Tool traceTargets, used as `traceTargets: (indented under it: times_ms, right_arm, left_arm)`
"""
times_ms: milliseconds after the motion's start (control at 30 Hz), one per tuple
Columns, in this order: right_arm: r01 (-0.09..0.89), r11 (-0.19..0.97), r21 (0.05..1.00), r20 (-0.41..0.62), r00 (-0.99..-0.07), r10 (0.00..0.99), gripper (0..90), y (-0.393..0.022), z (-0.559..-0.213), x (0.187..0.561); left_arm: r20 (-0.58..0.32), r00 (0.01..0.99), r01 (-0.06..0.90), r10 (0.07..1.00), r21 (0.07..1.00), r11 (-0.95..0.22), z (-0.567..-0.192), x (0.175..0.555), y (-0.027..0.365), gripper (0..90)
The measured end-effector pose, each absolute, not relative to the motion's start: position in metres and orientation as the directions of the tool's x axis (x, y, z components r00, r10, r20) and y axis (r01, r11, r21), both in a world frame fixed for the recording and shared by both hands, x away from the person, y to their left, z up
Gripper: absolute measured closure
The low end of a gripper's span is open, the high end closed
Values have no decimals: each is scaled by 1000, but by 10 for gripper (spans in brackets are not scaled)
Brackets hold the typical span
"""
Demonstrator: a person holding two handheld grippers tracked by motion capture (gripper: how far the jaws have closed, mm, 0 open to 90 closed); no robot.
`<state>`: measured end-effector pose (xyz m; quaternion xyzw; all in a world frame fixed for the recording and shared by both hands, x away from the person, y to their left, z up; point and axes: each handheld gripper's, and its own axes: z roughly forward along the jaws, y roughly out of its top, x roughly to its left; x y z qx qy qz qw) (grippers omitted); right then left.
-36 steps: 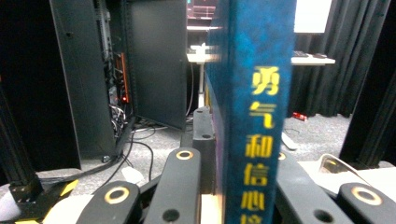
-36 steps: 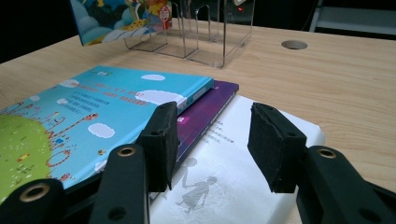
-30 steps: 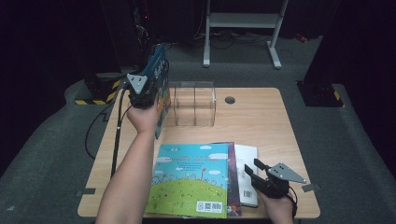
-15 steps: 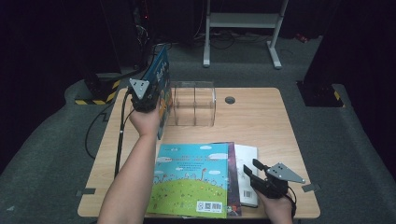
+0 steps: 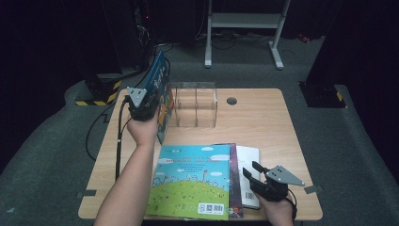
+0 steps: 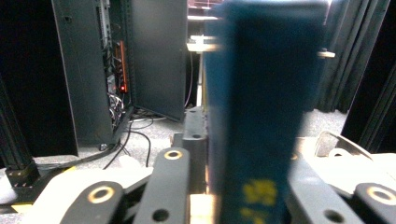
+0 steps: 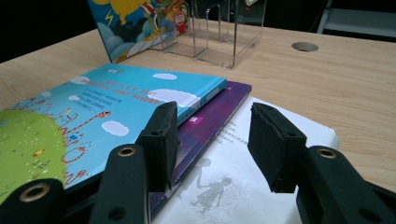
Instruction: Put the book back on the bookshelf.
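A dark blue picture book stands on edge, tilted, at the left side of a clear acrylic stand on the table. My left gripper has the book's spine between its jaws. The jaws have just been opening, and a narrow gap shows beside the left jaw. My right gripper stands open over the front right stack, with nothing between its pads. The stack holds a green and blue picture book, a purple book and a white book.
The wooden table has a round cable hole behind the stand. The stand's clear dividers rise just past the stacked books. Dark cabinets and cables lie beyond the table's far left edge.
The left hand with the blue book has shifted slightly down and toward the near side. The right gripper has stayed still over the stack.
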<state>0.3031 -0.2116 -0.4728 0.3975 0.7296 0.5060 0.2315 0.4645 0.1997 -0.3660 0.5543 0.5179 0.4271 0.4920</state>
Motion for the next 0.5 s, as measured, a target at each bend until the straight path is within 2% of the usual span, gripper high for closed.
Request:
traceTargets:
  times_ms: [100, 133, 167, 267, 500]
  right_arm:
    - [345, 172, 923, 65, -578, 813, 522, -212, -473, 303]
    - [347, 171, 922, 67, -578, 813, 522, -211, -473, 303]
    - [345, 173, 922, 64, -580, 812, 522, -211, -473, 303]
    - [342, 176, 923, 61, -582, 811, 522, -211, -473, 303]
    - [345, 174, 922, 64, -582, 811, 521, -212, -473, 303]
  left_arm:
    - [-48, 106, 191, 993, 981, 27, -367, 467, 201, 736]
    - [-52, 102, 201, 993, 979, 30, -367, 468, 202, 746]
    - [-56, 99, 207, 993, 978, 35, -367, 469, 203, 792]
    - [-47, 89, 214, 995, 976, 27, -366, 469, 203, 823]
    - [-19, 83, 196, 996, 981, 2, -363, 473, 195, 833]
